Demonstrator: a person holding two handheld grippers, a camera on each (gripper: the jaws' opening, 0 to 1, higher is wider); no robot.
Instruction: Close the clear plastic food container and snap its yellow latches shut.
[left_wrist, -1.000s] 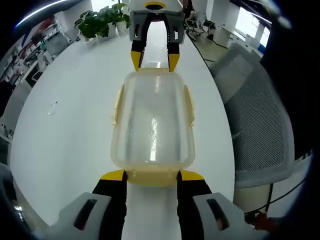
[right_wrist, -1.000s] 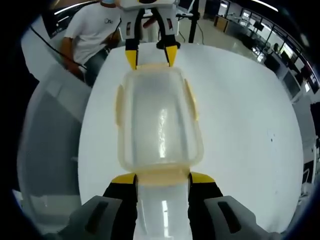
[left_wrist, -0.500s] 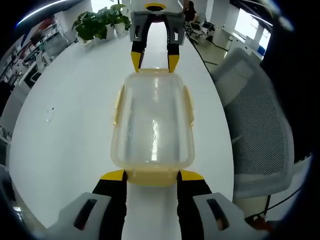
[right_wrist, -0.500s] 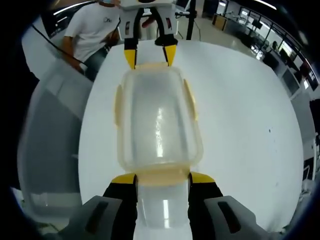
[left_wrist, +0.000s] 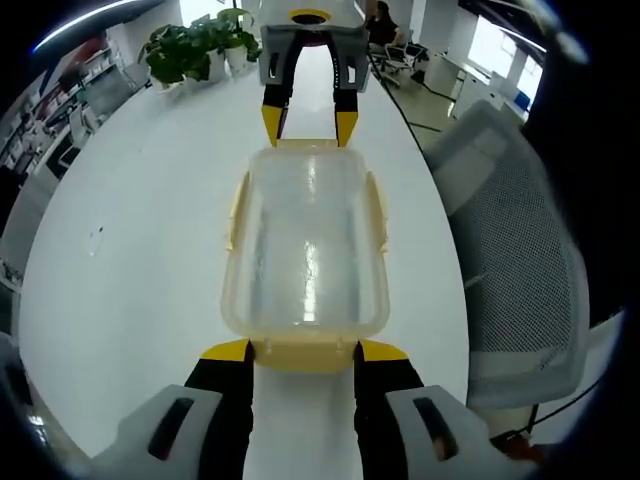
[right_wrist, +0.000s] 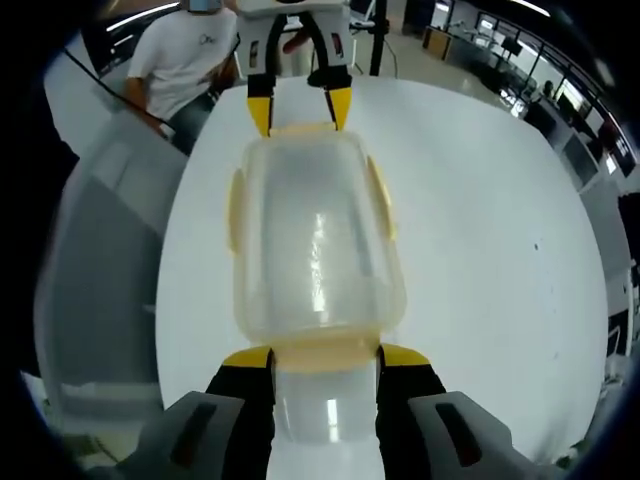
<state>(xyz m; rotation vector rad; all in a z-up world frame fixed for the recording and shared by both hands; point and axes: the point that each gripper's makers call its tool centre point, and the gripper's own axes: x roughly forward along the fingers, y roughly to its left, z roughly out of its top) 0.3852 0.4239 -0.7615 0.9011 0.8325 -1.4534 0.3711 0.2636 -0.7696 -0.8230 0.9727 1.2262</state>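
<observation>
The clear plastic container (left_wrist: 305, 250) is above the white table (left_wrist: 150, 200), lid on, and spans the gap between both grippers. Yellow latches (left_wrist: 377, 205) run along its long sides and stand slightly out from the walls. My left gripper (left_wrist: 305, 352) has its yellow-tipped jaws on either side of the near yellow end latch (left_wrist: 305, 358), closed against it. At the far end is my right gripper (left_wrist: 311, 125), whose jaws hold the opposite latch. In the right gripper view the same container (right_wrist: 315, 240) has my right gripper (right_wrist: 325, 358) on its near end latch (right_wrist: 325, 352), with the left gripper (right_wrist: 299, 112) at the far end.
A grey mesh chair (left_wrist: 520, 240) stands just off the table's right edge. Potted plants (left_wrist: 195, 45) sit at the far end of the table. A person in a white shirt (right_wrist: 185, 60) stands beyond the table, and a grey chair (right_wrist: 95, 260) is beside it.
The table and room have slid slightly behind the container in both views. The container keeps its place between the two grippers.
</observation>
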